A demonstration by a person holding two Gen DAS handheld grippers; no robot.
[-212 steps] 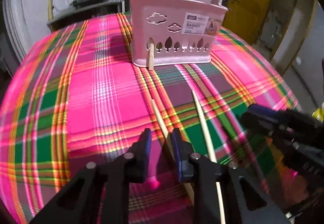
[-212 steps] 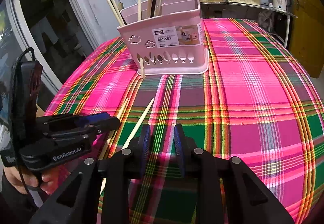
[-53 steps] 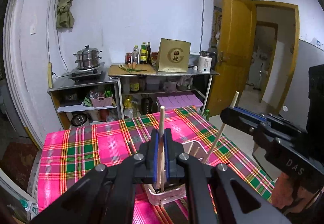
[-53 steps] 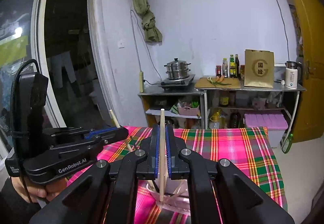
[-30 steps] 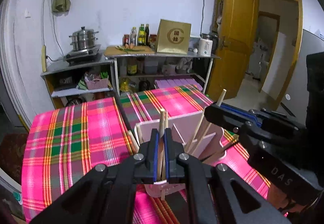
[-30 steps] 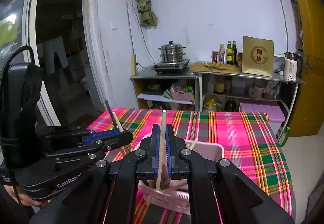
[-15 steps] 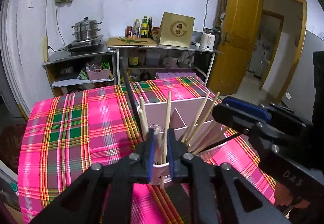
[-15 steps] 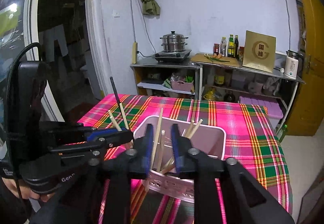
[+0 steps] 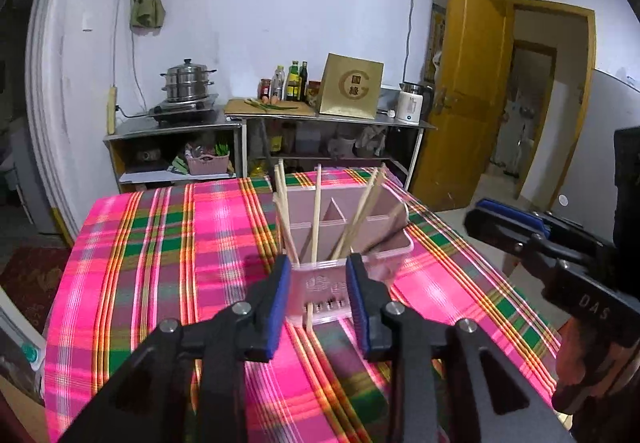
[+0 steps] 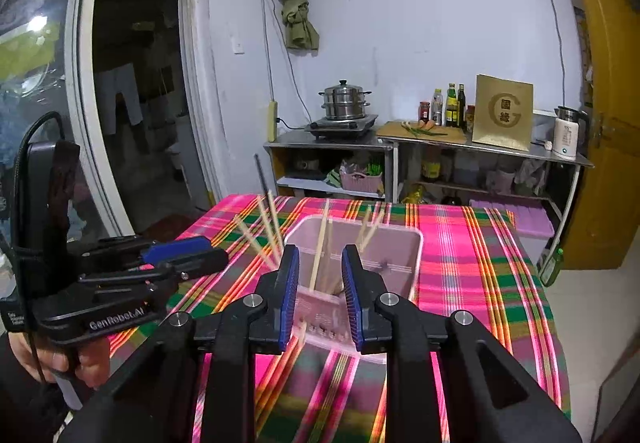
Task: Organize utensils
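Observation:
A pink plastic utensil basket (image 9: 372, 247) stands on the plaid tablecloth (image 9: 168, 243) and holds several wooden chopsticks (image 9: 316, 219) upright or leaning. It also shows in the right wrist view (image 10: 400, 251), with chopsticks (image 10: 320, 247) inside. One chopstick (image 9: 309, 317) leans against the basket's front outside. My left gripper (image 9: 319, 303) is open and empty, just in front of and above the basket. My right gripper (image 10: 320, 299) is open and empty, also just before the basket. Each gripper shows in the other's view, the right one (image 9: 520, 231) and the left one (image 10: 176, 255).
The table's far edge lies behind the basket. Beyond it stand metal shelves (image 9: 264, 131) with a steamer pot (image 9: 186, 81), bottles (image 9: 294, 81), a gold box (image 9: 352, 87) and a kettle (image 9: 410, 107). A yellow door (image 9: 476, 103) is open at right.
Both grippers have opened and let go of their chopsticks, which now stand in the basket. Both grippers have drawn back and up from the basket.

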